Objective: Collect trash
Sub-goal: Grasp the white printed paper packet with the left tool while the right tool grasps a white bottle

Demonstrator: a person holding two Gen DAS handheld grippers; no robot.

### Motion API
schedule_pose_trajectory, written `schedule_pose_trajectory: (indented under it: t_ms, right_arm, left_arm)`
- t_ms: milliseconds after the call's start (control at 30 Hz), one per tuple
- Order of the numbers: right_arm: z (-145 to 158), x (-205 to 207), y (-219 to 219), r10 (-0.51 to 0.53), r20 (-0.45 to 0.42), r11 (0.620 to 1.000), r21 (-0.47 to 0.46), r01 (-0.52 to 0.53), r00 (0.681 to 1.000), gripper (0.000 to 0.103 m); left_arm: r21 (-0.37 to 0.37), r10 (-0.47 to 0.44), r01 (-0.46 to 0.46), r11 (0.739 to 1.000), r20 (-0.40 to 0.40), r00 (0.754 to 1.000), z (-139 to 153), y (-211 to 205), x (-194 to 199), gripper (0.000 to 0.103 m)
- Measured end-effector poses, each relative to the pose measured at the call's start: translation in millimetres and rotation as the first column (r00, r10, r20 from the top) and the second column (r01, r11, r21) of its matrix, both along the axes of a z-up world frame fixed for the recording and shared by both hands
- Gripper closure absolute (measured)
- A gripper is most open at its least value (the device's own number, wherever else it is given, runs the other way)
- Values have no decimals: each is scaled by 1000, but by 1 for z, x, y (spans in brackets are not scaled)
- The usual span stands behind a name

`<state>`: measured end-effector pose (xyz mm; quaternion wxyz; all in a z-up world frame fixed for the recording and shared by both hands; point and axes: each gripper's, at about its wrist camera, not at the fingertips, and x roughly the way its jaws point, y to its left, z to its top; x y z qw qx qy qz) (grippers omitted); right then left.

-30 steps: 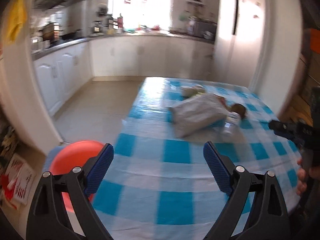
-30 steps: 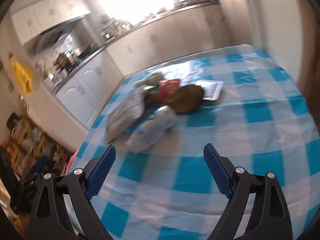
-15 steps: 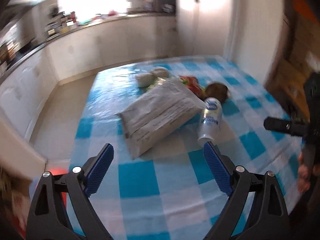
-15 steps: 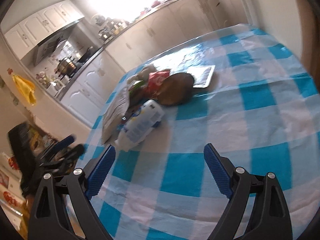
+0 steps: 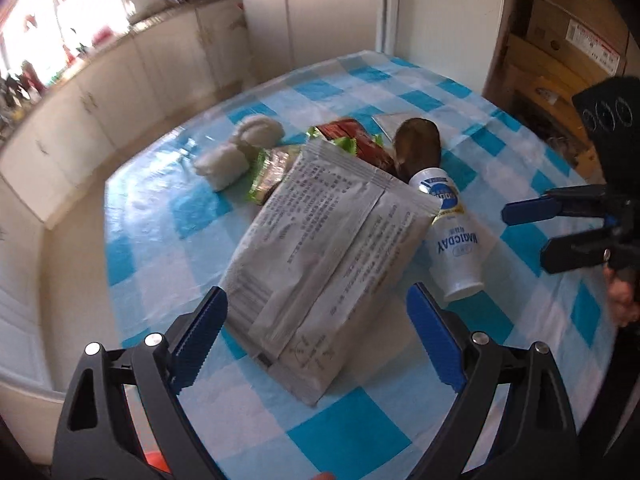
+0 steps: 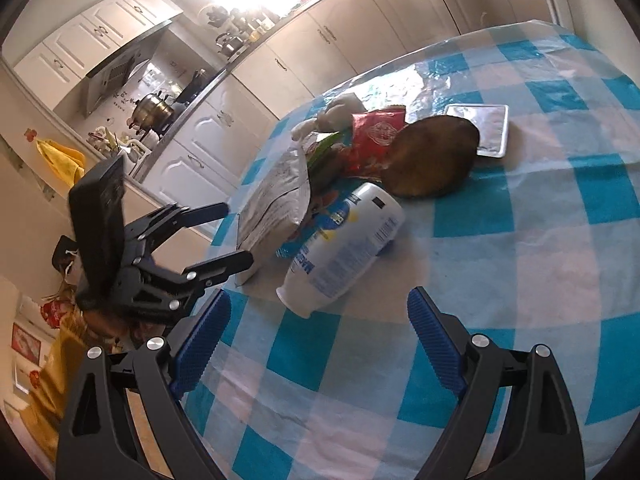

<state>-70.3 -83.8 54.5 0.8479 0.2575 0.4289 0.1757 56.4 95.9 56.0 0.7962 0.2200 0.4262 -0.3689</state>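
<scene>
Left gripper (image 5: 316, 344): jaws spread wide, nothing held. Its blue pads (image 5: 198, 340) stand apart on either side of the near corner of a white printed pouch (image 5: 324, 256), which lies flat on the table beyond the fingertips; no contact between pad and pouch can be confirmed.

Right gripper (image 6: 318, 344): jaws likewise spread wide and empty. Just ahead of its fingertips a white plastic bottle (image 6: 344, 240) lies on its side, the narrow end toward the gripper and clear of both pads.

Beyond the fingers, the trash forms one cluster. The bottle's far end is tucked under the pouch's edge on the right gripper's left side. Behind the bottle sits a brown rounded item (image 6: 432, 160), touching a red wrapper (image 6: 376, 136) and green wrapper scraps (image 5: 260, 172). Two crumpled white wads (image 5: 240, 148) lie at the far left of the cluster from the left gripper. A flat silvery sachet (image 6: 480, 128) lies just behind the brown item.

All items rest on a table covered with a blue-and-white checked cloth (image 6: 540, 260). Kitchen cabinets (image 6: 224, 120) run along the wall beyond the table. A cardboard box (image 5: 560, 44) stands at the far right of the left gripper's view.
</scene>
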Motion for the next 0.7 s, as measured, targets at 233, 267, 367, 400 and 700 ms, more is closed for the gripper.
schedule_pose_trajectory:
  t_ms: [233, 267, 367, 400, 700]
  right_arm:
    - [-5, 5, -1, -8, -21, 1000, -4, 8, 1000, 14]
    - [-5, 5, 1, -4, -23, 1000, -8, 4, 1000, 14]
    - [-4, 6, 5, 0, -17, 1000, -29, -1, 1000, 14]
    - [-3, 8, 7, 4, -12, 999, -35, -4, 1000, 14]
    - [3, 18, 20, 7, 16, 994, -107, -5, 1000, 14]
  left_arm:
    - [64, -106, 106, 992, -10, 994, -10, -19, 17, 12]
    - [70, -110, 110, 992, -1, 994, -9, -21, 20, 12]
    - [85, -138, 140, 986, -26, 990, -11, -26, 25, 12]
    - [108, -154, 155, 982, -16, 988, -13, -29, 26, 12]
    - [115, -95, 93, 989, 20, 995, -27, -30, 42, 10]
